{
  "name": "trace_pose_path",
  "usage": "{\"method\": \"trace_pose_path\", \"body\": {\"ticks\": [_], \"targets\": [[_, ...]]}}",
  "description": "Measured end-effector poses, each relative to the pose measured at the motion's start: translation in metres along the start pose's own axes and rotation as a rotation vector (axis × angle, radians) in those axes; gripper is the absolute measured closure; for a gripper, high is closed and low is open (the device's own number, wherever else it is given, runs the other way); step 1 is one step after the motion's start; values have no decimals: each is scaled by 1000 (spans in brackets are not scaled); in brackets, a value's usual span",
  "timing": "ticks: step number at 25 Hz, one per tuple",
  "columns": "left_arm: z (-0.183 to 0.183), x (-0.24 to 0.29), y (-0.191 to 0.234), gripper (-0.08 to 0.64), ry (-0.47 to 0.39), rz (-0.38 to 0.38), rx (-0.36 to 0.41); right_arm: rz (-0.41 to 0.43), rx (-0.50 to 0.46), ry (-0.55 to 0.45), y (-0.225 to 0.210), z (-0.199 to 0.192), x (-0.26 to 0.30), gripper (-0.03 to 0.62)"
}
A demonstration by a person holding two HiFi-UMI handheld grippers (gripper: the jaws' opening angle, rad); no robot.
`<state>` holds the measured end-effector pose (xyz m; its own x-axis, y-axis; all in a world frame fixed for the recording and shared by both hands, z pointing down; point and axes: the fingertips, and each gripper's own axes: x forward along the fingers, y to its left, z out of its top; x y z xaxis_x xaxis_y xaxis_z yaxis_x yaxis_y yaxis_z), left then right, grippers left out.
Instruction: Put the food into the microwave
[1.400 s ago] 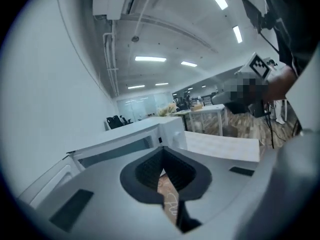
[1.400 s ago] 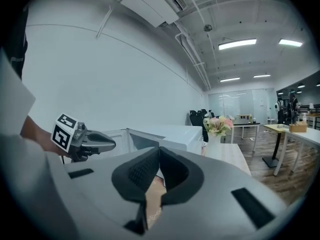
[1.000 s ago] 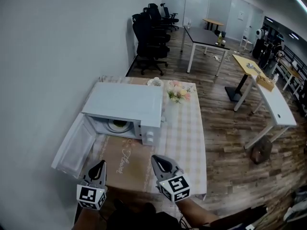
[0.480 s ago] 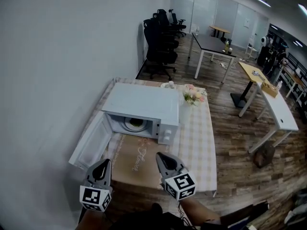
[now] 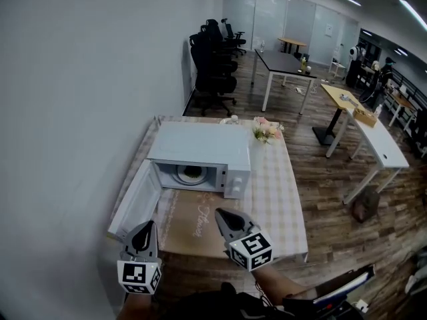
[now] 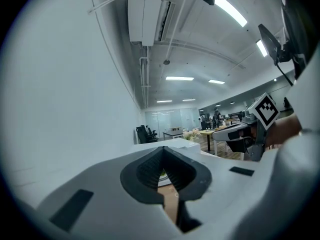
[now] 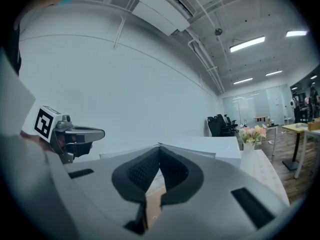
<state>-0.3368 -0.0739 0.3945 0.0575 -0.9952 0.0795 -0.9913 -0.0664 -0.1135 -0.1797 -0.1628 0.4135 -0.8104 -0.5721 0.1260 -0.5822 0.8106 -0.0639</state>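
Food point(image 5: 191, 173) lies on a pale dish inside the microwave point(image 5: 200, 149), visible through the opening; what kind of food is too small to tell. The door point(image 5: 135, 199) stands swung wide at the microwave's left. The left gripper point(image 5: 147, 227) and right gripper point(image 5: 221, 215) hover in front of the microwave, well apart from it, over the near edge of the counter point(image 5: 283, 205). Each has its fingers pressed together with nothing between them. Judgement on handling: the dish is probably stiff, smooth and breakable, fairly light, with loose contents that would slide if tipped. The best hold is a pinch on the rim nearest the opening, keeping the dish level. As the food looks placed, the door seems the remaining item. View differences: only the head view shows the microwave's cavity, the dish and the brown mat point(image 5: 193, 222) in front of the microwave. The two gripper views look level across the microwave's top, showing the closed fingers close up, each other's marker cube and the flowers point(image 7: 252, 133) beside the microwave, but not the cavity.
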Motion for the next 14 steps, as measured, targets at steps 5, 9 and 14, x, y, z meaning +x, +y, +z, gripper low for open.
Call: {"method": "trace_pose_path", "body": {"ticks": [5, 9, 14], "targets": [[-1, -1, -1, 552, -1, -17, -11, 3, -10, 11, 8, -1, 1, 584], [4, -8, 4, 552, -8, 9, -10, -4, -14, 16, 11, 1, 1, 584], [1, -14, 7, 552, 3, 27, -21, -2, -29, 17, 15, 3, -4, 584]]}}
